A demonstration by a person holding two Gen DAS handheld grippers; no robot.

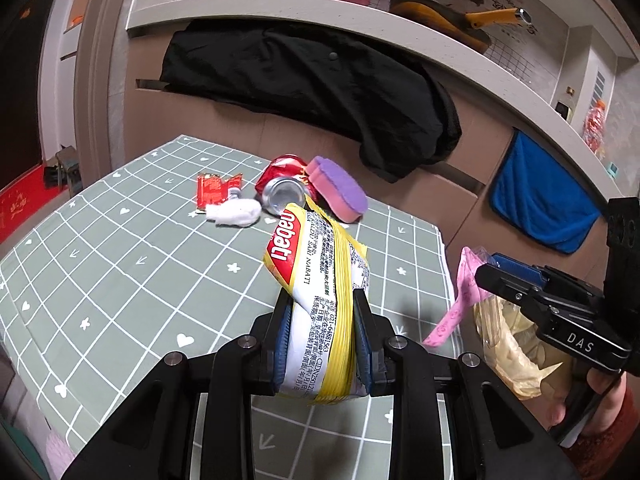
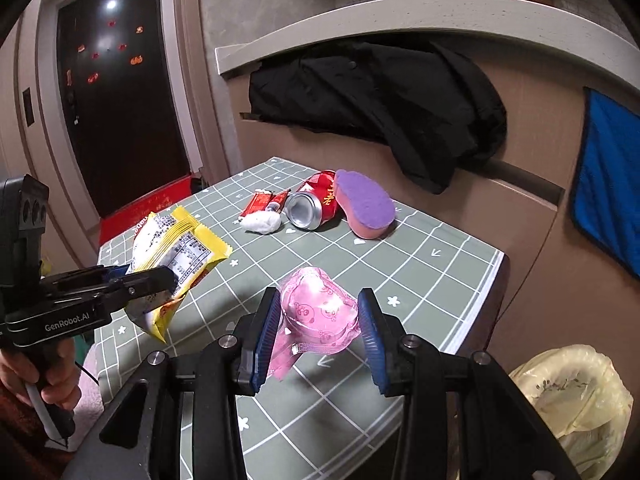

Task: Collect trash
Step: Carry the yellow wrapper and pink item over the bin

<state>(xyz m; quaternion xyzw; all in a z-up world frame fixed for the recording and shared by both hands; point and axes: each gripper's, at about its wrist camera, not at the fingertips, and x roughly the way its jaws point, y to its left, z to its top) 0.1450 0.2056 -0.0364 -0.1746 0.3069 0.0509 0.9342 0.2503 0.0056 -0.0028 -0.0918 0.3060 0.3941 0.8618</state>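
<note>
My left gripper (image 1: pixel 322 308) is shut on a yellow and white snack wrapper (image 1: pixel 316 292), held above the green checked table (image 1: pixel 120 264); the same wrapper (image 2: pixel 176 256) shows at the left of the right wrist view. My right gripper (image 2: pixel 318 312) is shut on a pink plastic cup wrapper (image 2: pixel 316 308), which also appears beside the table's right edge as the pink wrapper (image 1: pixel 460 296). A crushed red can (image 2: pixel 316 204), a red sachet (image 2: pixel 264 202), a white tissue ball (image 2: pixel 262 223) and a pink and purple sponge (image 2: pixel 366 208) lie at the table's far end.
A yellowish bin bag (image 2: pixel 576 400) stands open on the floor right of the table, also seen as the bag (image 1: pixel 508 344). A black jacket (image 2: pixel 380 96) and blue towel (image 2: pixel 612 176) hang on the counter front behind. A hand (image 2: pixel 24 376) grips the left tool.
</note>
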